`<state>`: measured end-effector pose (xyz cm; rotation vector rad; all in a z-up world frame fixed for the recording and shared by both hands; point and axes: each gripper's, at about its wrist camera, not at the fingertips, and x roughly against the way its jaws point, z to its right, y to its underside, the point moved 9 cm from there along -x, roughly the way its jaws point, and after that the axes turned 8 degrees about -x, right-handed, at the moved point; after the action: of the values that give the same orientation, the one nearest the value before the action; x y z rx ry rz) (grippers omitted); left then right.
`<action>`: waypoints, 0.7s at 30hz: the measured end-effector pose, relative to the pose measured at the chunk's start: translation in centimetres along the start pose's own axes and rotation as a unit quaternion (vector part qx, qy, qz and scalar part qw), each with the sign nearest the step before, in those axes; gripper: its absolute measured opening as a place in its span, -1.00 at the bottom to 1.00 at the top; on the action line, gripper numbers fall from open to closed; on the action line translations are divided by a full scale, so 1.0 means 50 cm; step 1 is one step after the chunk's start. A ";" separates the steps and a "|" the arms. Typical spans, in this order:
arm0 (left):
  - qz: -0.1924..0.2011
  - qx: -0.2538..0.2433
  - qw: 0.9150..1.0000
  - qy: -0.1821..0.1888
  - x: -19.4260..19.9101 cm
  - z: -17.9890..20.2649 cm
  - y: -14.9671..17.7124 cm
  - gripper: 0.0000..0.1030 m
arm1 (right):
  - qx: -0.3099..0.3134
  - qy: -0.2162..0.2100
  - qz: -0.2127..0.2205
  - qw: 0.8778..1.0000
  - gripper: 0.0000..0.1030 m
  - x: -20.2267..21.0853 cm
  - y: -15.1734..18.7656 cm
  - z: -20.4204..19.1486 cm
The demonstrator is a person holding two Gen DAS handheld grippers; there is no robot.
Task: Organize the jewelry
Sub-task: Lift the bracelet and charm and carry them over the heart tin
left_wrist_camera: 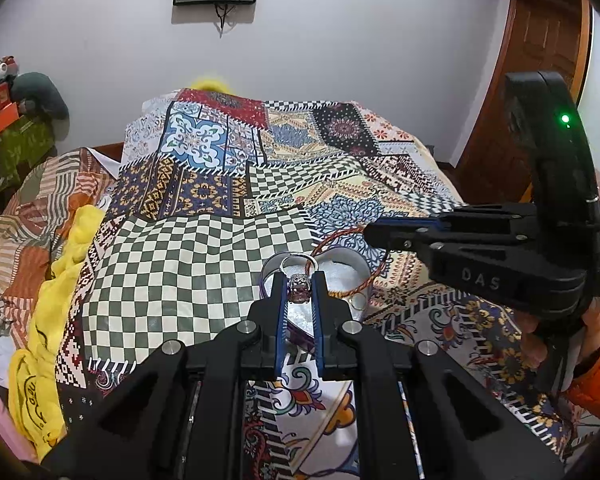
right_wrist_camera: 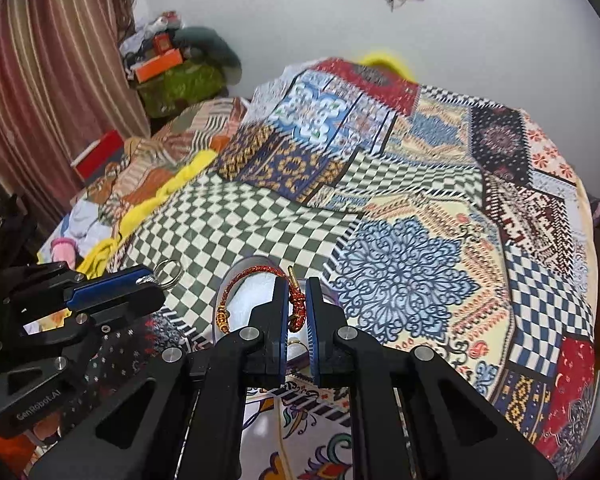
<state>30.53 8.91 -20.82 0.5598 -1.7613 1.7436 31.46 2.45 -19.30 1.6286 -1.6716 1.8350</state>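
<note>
Jaws of the left gripper [left_wrist_camera: 299, 280] pinch a silver ring [left_wrist_camera: 299, 289], held over the round white-lined box [left_wrist_camera: 342, 270] on the patterned bedspread [left_wrist_camera: 188, 264]. The right gripper [right_wrist_camera: 297, 304] clamps the red braided bracelet [right_wrist_camera: 256, 271] at its knot, above the same box. Neither piece seems laid inside yet, so the sorting looks barely begun. Only the right wrist view shows the bracelet's gold beads; only the left shows the ring's patterned face.

The ring [left_wrist_camera: 299, 288] looks like polished metal with a glinting openwork band; the bracelet [right_wrist_camera: 296, 304] is woven red-and-gold cord. Both tongs are matt black plastic (blue ribbed pads [left_wrist_camera: 281, 320]). The bed [left_wrist_camera: 188, 264] wears smooth printed cloth.
</note>
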 end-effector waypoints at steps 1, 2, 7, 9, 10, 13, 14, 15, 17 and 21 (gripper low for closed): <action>-0.003 0.000 1.000 0.000 -0.006 -0.002 0.001 -0.81 | 0.001 0.000 -0.008 1.000 -0.86 -0.008 0.004 -0.001; -0.007 0.001 1.000 0.001 -0.014 -0.004 0.004 -0.81 | 0.002 -0.001 -0.015 1.000 -0.86 -0.016 0.007 0.001; -0.020 0.003 1.000 0.004 -0.036 -0.010 0.013 -0.81 | 0.004 0.003 -0.046 0.999 -0.86 -0.051 0.019 0.005; -0.023 0.002 1.000 0.008 -0.043 -0.009 0.015 -0.81 | 0.005 0.004 -0.054 0.998 -0.85 -0.060 0.022 0.007; -0.026 0.001 1.000 0.009 -0.048 -0.009 0.016 -0.81 | 0.005 0.001 -0.058 0.998 -0.85 -0.065 0.022 0.007; -0.032 -0.002 0.999 0.012 -0.061 -0.009 0.017 -0.81 | 0.009 -0.006 -0.068 0.998 -0.85 -0.071 0.025 0.002; -0.036 -0.002 0.999 0.013 -0.067 -0.009 0.018 -0.81 | 0.012 -0.006 -0.070 0.997 -0.85 -0.073 0.026 -0.001; -0.039 -0.003 0.999 0.015 -0.072 -0.008 0.019 -0.81 | 0.016 -0.001 -0.068 0.998 -0.85 -0.072 0.027 0.000; -0.046 -0.006 0.999 0.020 -0.083 -0.006 0.021 -0.81 | 0.028 0.008 -0.070 0.997 -0.85 -0.074 0.028 -0.001; -0.060 -0.013 0.998 0.024 -0.103 -0.001 0.026 -0.81 | 0.038 0.013 -0.074 0.996 -0.84 -0.071 0.030 0.000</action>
<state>33.47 8.44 -25.24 0.5953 -1.6786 1.6368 31.77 3.74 -22.92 1.7009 -1.4457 1.8586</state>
